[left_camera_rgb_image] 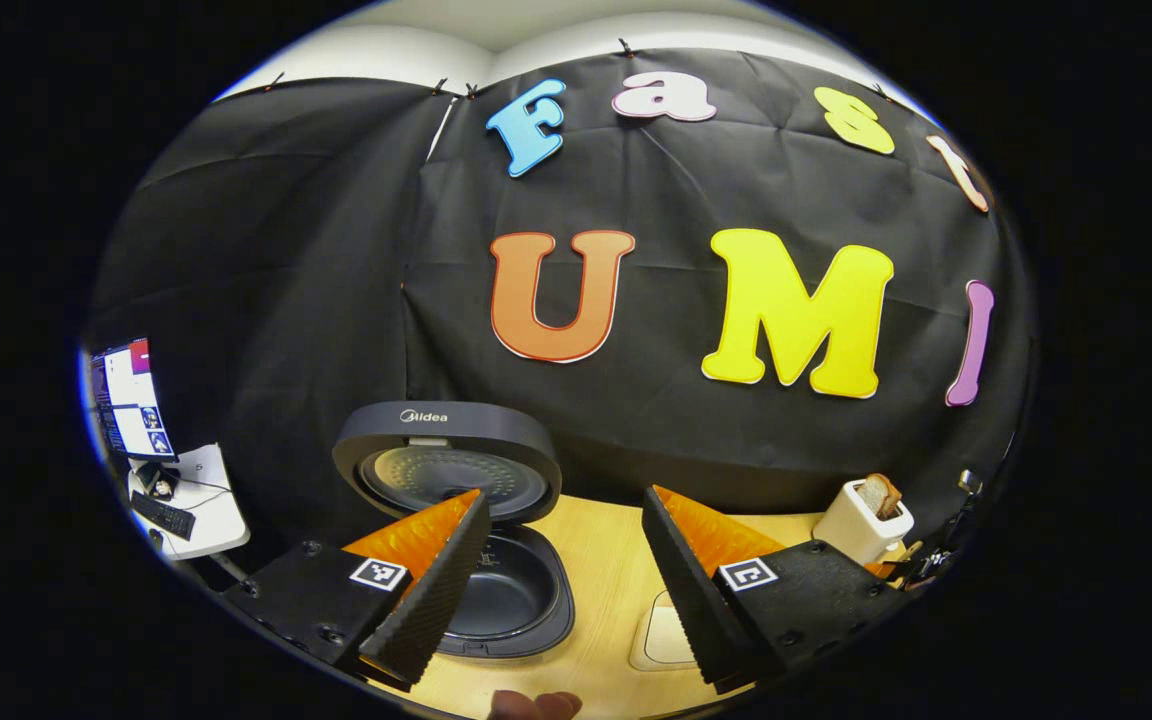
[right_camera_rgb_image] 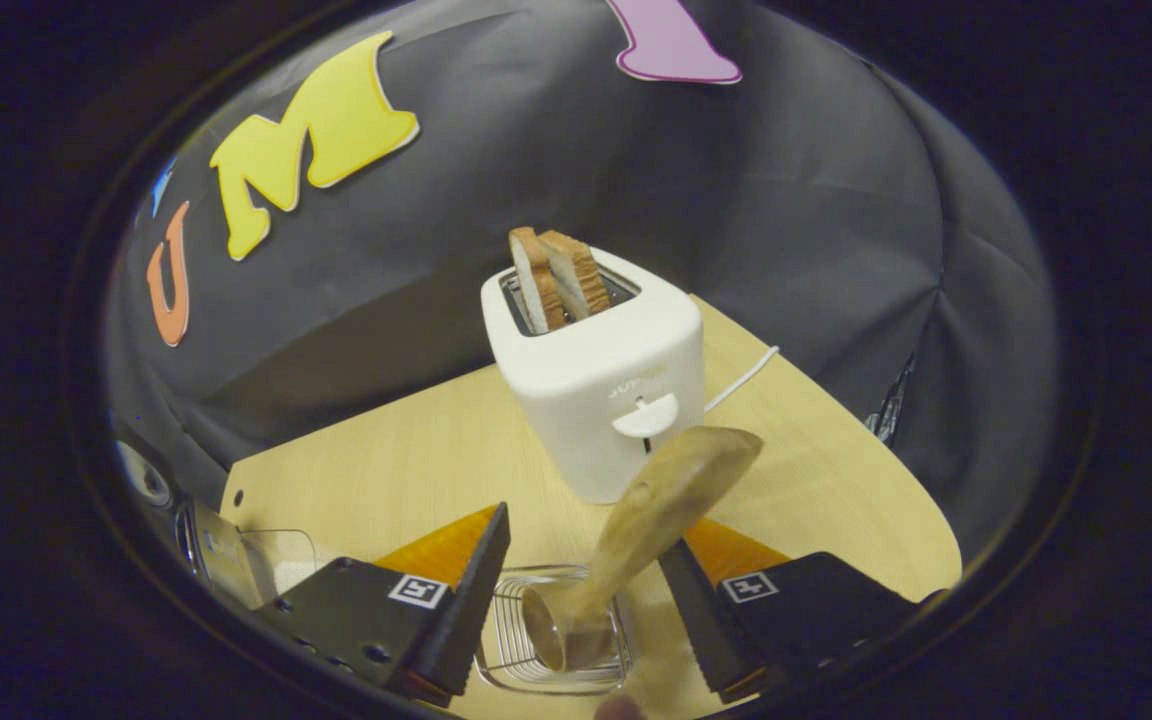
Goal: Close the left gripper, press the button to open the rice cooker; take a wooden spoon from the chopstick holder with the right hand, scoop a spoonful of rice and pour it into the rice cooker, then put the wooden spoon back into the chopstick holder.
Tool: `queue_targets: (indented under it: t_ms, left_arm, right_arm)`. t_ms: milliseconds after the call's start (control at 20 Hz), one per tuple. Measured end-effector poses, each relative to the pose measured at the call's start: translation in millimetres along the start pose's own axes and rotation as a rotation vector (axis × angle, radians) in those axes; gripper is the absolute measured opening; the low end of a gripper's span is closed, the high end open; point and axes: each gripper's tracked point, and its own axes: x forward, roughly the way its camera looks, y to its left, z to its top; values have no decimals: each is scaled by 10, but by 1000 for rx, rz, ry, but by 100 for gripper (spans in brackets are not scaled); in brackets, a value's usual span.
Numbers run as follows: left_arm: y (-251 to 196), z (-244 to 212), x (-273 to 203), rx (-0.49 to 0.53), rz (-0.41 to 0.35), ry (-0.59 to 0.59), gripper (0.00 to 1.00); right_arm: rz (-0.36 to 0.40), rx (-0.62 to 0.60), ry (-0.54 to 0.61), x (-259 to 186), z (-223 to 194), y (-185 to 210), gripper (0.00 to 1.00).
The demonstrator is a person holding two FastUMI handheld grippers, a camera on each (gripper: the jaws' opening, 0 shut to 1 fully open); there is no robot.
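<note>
The dark rice cooker (left_camera_rgb_image: 496,600) stands open, its lid (left_camera_rgb_image: 446,455) raised and its inner pot bare. My left gripper (left_camera_rgb_image: 564,500) hovers open just in front of it, with the left finger over the pot's rim. In the right gripper view, a wooden spoon (right_camera_rgb_image: 666,500) stands bowl-up in the wire chopstick holder (right_camera_rgb_image: 506,655) and leans to the right. My right gripper (right_camera_rgb_image: 584,535) is open above the holder with the spoon's handle between its fingers, close to the right finger. A clear container of rice (right_camera_rgb_image: 271,565) sits to the left.
A white toaster (right_camera_rgb_image: 596,390) holding two bread slices stands right behind the holder; it is also at the far right (left_camera_rgb_image: 861,520). A metal spoon (right_camera_rgb_image: 541,625) shares the holder. A clear container (left_camera_rgb_image: 664,635) lies right of the cooker. A fingertip (left_camera_rgb_image: 536,705) shows at the bottom edge.
</note>
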Motion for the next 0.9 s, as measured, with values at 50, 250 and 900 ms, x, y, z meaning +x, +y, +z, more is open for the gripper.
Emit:
queue_targets:
  t_ms: [50, 250, 900]
  left_arm:
    - [-4, -10, -2, 5, 1, 6, 97]
    - [10, -10, 5, 12, 11, 8, 98]
    - [-35, -54, 90, 1, -15, 22, 98]
  right_arm:
    - [10, 7, 5, 48, 0, 27, 82]
    - [7, 15, 34, 140, -62, 11, 67]
    - [10, 44, 30, -43, -114, -100, 8]
